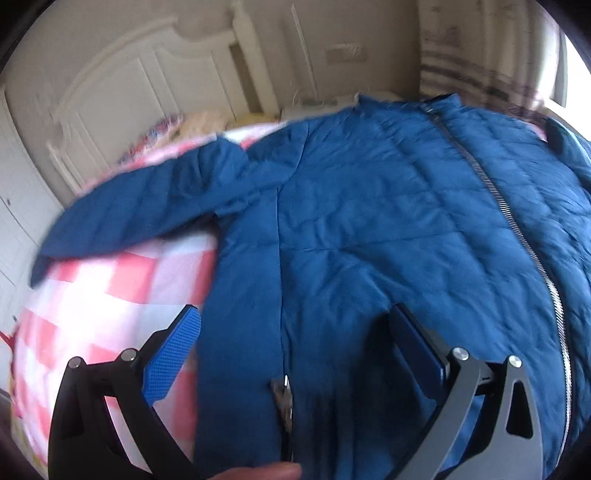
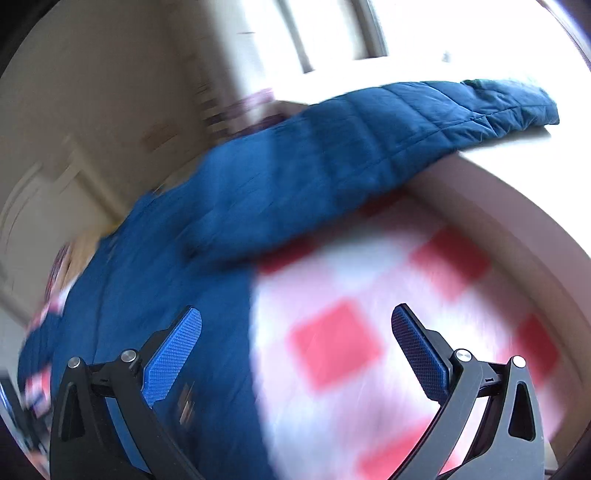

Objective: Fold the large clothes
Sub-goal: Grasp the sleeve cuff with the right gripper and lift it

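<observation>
A blue quilted jacket point(image 1: 369, 206) lies spread front up on a pink and white checked bedspread point(image 1: 110, 295). Its silver zip point(image 1: 517, 229) runs down the right side of the left wrist view, and one sleeve point(image 1: 147, 206) stretches out to the left. My left gripper point(image 1: 295, 325) hovers open over the jacket's lower left edge, with nothing between its fingers. In the right wrist view the other sleeve point(image 2: 369, 129) reaches to the upper right across the bed. My right gripper point(image 2: 295, 325) stands open above the jacket's right edge and the checked bedspread point(image 2: 369, 295). The right wrist view is blurred.
A cream carved headboard point(image 1: 110, 85) and pillows point(image 1: 192, 125) are at the far end of the bed. A bright window point(image 2: 369, 29) lies beyond the sleeve. The bed's pale edge point(image 2: 517, 229) curves along the right. A fingertip point(image 1: 258, 472) shows at the bottom.
</observation>
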A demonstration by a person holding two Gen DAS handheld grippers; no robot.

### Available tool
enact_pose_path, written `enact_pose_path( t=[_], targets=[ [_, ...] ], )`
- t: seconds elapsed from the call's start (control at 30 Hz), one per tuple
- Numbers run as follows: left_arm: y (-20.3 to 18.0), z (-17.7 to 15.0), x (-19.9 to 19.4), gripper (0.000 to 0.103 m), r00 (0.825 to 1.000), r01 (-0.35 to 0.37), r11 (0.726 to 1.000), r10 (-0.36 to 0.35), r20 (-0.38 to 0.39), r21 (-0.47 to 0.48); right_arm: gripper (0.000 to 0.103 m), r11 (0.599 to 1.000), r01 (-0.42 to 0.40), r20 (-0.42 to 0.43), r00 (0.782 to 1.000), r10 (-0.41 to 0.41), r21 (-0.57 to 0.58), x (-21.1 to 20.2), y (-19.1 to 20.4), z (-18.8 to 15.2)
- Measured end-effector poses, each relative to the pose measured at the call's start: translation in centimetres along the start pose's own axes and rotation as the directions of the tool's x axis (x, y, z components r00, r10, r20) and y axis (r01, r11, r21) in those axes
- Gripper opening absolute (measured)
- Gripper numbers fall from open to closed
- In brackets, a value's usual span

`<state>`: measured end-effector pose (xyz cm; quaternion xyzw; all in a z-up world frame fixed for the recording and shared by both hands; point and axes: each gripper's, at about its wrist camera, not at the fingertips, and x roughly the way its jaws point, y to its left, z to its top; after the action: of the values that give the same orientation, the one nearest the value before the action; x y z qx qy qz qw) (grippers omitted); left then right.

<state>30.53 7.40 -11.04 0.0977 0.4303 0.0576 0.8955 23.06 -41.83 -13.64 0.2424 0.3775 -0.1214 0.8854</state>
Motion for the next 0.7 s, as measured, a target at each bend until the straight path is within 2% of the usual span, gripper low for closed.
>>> enact_pose_path(
  t=[0.2,0.23,0.27,0.3,0.37,0.4,0.43,0.53,0.57,0.6,0.63,0.7],
  targets=[
    [2.2,-0.3,2.4,0.101,0.986,0.154,0.982,-0.161,-0.049,-0.111,0.099,0.987,0.064,0.034,0.997,-0.070,0.150,4.9,-2.9,6.6],
    [1.9,-0.6,2.2,0.101,0.985,0.160,0.980,-0.167,-0.052,-0.115,0.095,0.984,0.067,0.056,0.995,-0.077,0.164,5.2,-3.0,7.5],
    [1.8,-0.6,2.3,0.101,0.984,0.162,0.981,-0.168,-0.051,-0.110,0.087,0.984,0.068,0.072,0.994,-0.081,0.166,5.1,-2.9,7.8],
    [1.8,-0.6,2.4,0.101,0.985,0.161,0.982,-0.167,-0.051,-0.103,0.072,0.984,0.077,0.093,0.991,-0.093,0.160,5.0,-2.5,8.3],
    [1.7,-0.7,2.3,0.101,0.984,0.164,0.981,-0.170,-0.051,-0.104,0.052,0.986,0.118,0.138,0.981,-0.135,0.121,4.4,-1.1,8.8],
    [1.6,-0.7,2.4,0.101,0.984,0.166,0.981,-0.172,-0.051,-0.103,0.036,0.989,0.123,0.178,0.975,-0.137,0.084,3.9,0.0,8.9],
    [1.4,-0.9,2.2,0.101,0.984,0.163,0.981,-0.168,-0.051,-0.101,0.027,0.991,0.126,0.219,0.967,-0.130,0.034,3.3,1.4,9.1],
    [1.6,-1.1,2.1,0.101,0.983,0.169,0.980,-0.175,-0.048,-0.101,0.026,0.979,0.127,0.323,0.944,-0.070,-0.158,0.8,7.4,8.2],
    [1.5,-1.0,2.2,0.101,0.983,0.173,0.979,-0.178,-0.047,-0.104,0.026,0.964,0.102,0.329,0.944,-0.017,-0.244,0.3,10.2,7.4],
    [1.5,-1.0,2.1,0.101,0.983,0.174,0.979,-0.180,-0.047,-0.104,0.026,0.944,0.083,0.324,0.946,0.026,-0.319,0.1,12.5,6.5],
    [1.6,-1.0,2.1,0.101,0.983,0.174,0.979,-0.180,-0.046,-0.104,0.026,0.906,0.062,0.308,0.948,0.077,-0.419,-0.1,15.5,4.9],
    [1.7,-1.1,2.1,0.101,0.982,0.176,0.979,-0.181,-0.043,-0.103,0.026,0.846,0.024,0.255,0.958,0.133,-0.532,0.5,19.0,2.6]
  ],
)
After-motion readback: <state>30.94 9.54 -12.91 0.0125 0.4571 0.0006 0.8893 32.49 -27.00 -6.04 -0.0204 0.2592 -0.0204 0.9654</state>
